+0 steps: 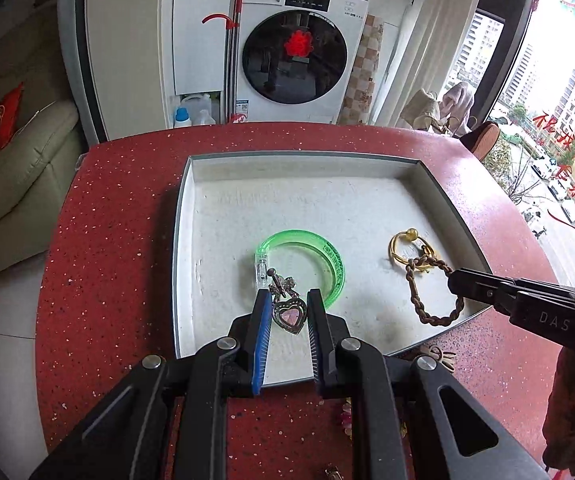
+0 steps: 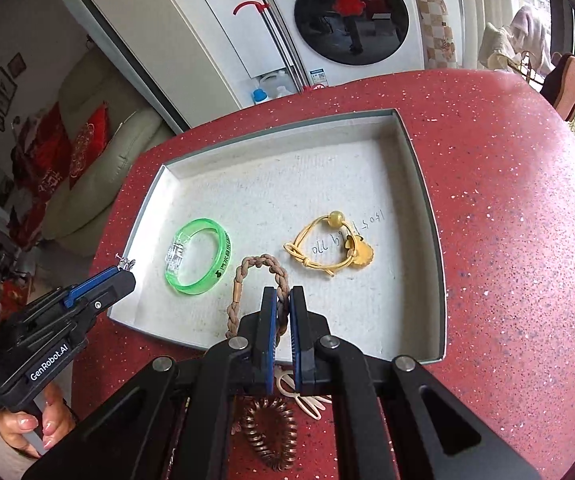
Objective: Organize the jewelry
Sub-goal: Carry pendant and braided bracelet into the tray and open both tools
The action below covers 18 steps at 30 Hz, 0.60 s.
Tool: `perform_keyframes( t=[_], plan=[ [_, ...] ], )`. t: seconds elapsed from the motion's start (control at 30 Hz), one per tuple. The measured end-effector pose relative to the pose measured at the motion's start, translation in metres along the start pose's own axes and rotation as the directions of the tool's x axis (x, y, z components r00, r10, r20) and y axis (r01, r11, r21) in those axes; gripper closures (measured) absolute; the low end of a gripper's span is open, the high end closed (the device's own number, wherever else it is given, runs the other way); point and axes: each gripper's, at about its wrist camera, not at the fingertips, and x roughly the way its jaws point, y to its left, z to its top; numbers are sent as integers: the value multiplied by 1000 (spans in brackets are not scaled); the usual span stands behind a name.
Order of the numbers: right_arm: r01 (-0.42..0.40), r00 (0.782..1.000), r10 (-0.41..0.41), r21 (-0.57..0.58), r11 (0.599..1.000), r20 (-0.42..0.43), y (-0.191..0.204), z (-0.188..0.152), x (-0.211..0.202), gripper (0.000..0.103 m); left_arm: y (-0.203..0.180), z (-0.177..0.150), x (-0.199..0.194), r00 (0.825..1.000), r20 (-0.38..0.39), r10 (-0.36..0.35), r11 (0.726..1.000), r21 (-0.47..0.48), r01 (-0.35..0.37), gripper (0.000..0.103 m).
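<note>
Left gripper (image 1: 287,300): gripping a heart pendant (image 1: 288,315) between its blue pads, holding it over the near part of the tray beside the green bangle.
Right gripper (image 2: 283,296): clenching a braided cord (image 2: 247,280), whose loop is hanging over the tray's near edge.
Tray (image 2: 423,208): sitting on the red counter (image 2: 507,200), shallow, white inside, with handwriting showing on its floor.
Green bangle (image 2: 199,256): lying flat in the tray's left half, near the cord loop.
Gold bracelet (image 2: 327,248): lying in the tray's right half, with a round bead at its far side and a flat charm at its right.
Coil tie (image 2: 267,432): lying on the counter in front of the tray, partly hidden by the right gripper.
Hand (image 2: 27,428): wrapping around the left gripper's handle, fingernails showing.
Background: washer (image 1: 299,52) standing beyond the counter.
</note>
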Motion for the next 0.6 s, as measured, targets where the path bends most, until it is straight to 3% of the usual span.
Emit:
perform_keyframes(
  t=[0.27, 0.6],
  plan=[
    [49, 999, -49, 33, 998, -21, -14, 3, 24, 96, 2, -9, 32, 997, -65, 31, 999, 31, -29, 67],
    [122, 992, -123, 29, 992, 9, -20, 4, 27, 96, -9, -10, 55, 993, -58, 98, 993, 67, -94, 67]
  ],
)
